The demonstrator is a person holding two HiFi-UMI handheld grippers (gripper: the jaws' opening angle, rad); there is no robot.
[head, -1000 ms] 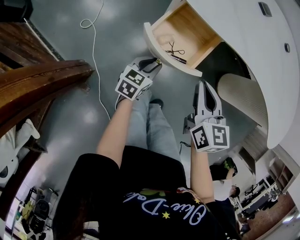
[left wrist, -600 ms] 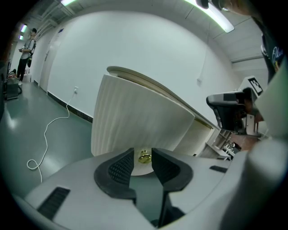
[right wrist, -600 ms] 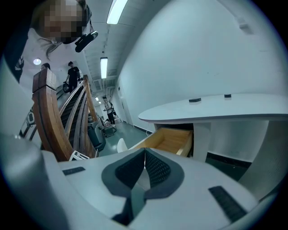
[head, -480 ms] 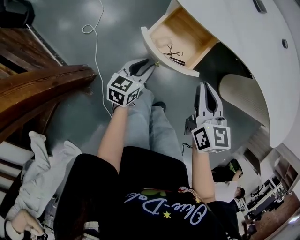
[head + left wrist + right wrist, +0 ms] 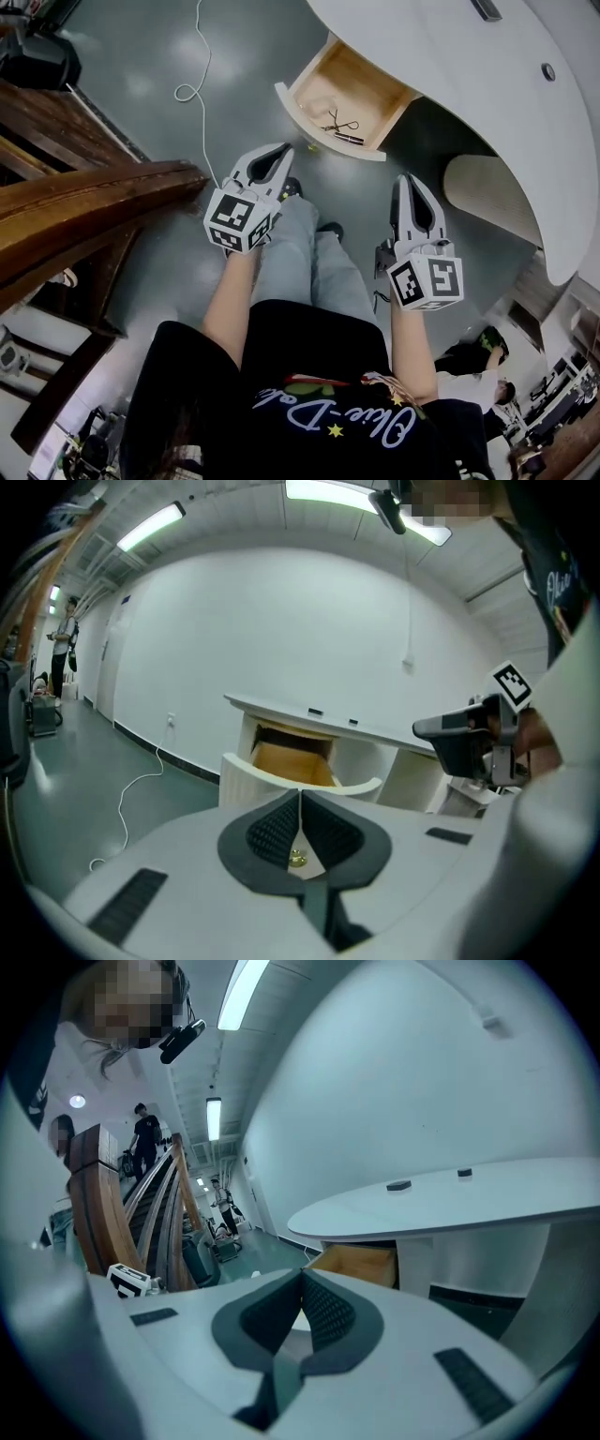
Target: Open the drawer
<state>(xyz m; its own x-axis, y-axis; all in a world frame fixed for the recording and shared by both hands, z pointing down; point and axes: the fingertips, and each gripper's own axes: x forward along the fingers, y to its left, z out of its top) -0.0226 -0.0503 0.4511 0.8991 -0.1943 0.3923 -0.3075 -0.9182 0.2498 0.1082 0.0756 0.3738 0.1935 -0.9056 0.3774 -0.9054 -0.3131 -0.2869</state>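
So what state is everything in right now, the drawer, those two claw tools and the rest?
White-fronted wooden drawer: pulled open.
Small metal scissors: lying inside the drawer.
Left gripper: jaws just closed, nothing between them.
Right gripper: shut, empty.
White cable: loose on the floor.

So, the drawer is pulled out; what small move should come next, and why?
Probably none on the drawer: it stands well open, with scissors showing inside. The left tool, apart from the drawer front, has just been closing its jaws on nothing, and the right tool is shut and empty too. I would lower both tools to rest.
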